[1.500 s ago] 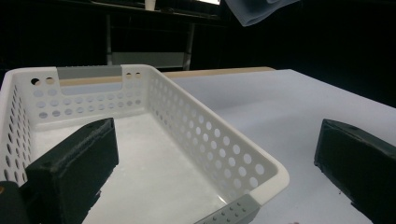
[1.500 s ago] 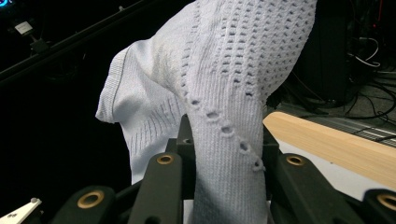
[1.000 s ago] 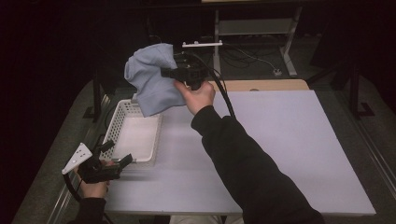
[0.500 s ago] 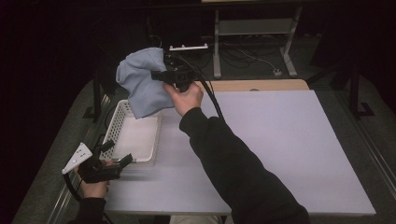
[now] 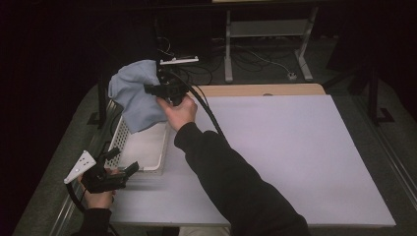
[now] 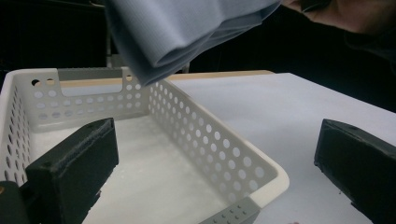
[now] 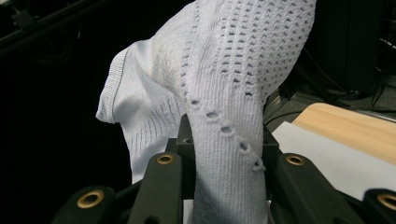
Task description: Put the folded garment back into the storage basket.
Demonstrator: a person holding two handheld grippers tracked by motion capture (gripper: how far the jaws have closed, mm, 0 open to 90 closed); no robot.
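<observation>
Above the far end of the white basket [image 5: 147,162], the light blue knitted garment [image 5: 135,96] hangs, clamped in the right gripper [image 5: 155,89]. Near left, the left gripper [image 5: 123,162] rests at the basket's near edge, jaws wide apart, gripping nothing.

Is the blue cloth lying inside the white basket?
No, the blue cloth hangs in the air above the white basket, pinched in the right tongs.
</observation>
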